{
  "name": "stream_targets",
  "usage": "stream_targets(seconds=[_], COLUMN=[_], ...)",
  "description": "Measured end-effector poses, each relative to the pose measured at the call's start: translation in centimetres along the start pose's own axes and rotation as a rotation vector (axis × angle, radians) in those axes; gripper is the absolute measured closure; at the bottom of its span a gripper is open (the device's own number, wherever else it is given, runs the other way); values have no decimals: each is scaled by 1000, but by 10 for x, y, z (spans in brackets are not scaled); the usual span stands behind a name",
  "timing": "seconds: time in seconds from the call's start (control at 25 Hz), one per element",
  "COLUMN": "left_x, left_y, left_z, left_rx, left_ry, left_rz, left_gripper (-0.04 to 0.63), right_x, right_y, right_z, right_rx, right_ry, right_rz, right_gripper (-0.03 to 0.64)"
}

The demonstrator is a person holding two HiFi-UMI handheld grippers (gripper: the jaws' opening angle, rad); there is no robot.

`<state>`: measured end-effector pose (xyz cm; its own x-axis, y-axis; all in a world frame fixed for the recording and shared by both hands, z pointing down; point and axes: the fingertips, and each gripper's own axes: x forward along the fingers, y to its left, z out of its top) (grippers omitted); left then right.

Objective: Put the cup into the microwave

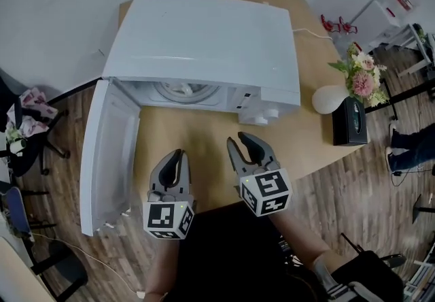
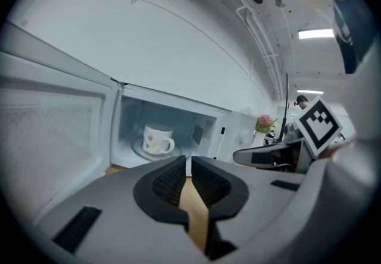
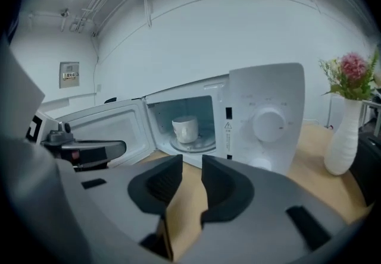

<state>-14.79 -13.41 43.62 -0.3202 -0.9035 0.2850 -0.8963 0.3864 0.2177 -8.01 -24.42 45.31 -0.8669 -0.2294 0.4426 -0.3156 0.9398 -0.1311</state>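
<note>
White boxy microwave (image 1: 204, 42), smooth glossy shell, sits on a tan wood-look table (image 1: 183, 147) w/ a rounded edge. Its door (image 1: 109, 151) is swung fully open to the left. The cup (image 2: 156, 139) is already inside, upright on the round glass turntable (image 1: 187, 92). It's a glazed white mug w/ a small pink motif on the side and its handle to the right in the left gripper view. Round white dial (image 3: 268, 124) on the control panel. A small warning-triangle sticker (image 3: 228, 126) sits beside the cavity (print too small to read, same for the wall notice (image 3: 69, 74)). Matte white bulb-shaped vase (image 1: 329, 98) w/ pink flowers (image 1: 363, 79) stands right of the microwave, a black box (image 1: 350, 122) just beside it. Left gripper (image 1: 178, 154): grey plastic body and ribbed black pads (image 2: 168, 181), pads all but touching w/ nothing between them. Right gripper (image 1: 243, 139): pads parted by a narrow slit, bare table showing through, nothing held. Both hover over the table in front of the open cavity, side by side, aimed at the microwave and tipped slightly down. Their b/w marker cubes (image 1: 168, 219) sit nearest the person.
</note>
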Motion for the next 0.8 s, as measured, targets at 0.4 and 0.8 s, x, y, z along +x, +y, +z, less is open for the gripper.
stream_targets(seconds=[0.4, 0.8], left_x=[23, 22], left_y=[-33, -58], left_z=[32, 46], left_rx=[83, 88], left_ry=[-12, -25], left_rz=[-104, -160], left_gripper=[588, 588], right_x=[-32, -53], right_y=[-26, -17], right_z=[27, 75], right_rx=[-15, -71], right_ry=[-28, -114], right_rz=[16, 140], right_gripper=[623, 624])
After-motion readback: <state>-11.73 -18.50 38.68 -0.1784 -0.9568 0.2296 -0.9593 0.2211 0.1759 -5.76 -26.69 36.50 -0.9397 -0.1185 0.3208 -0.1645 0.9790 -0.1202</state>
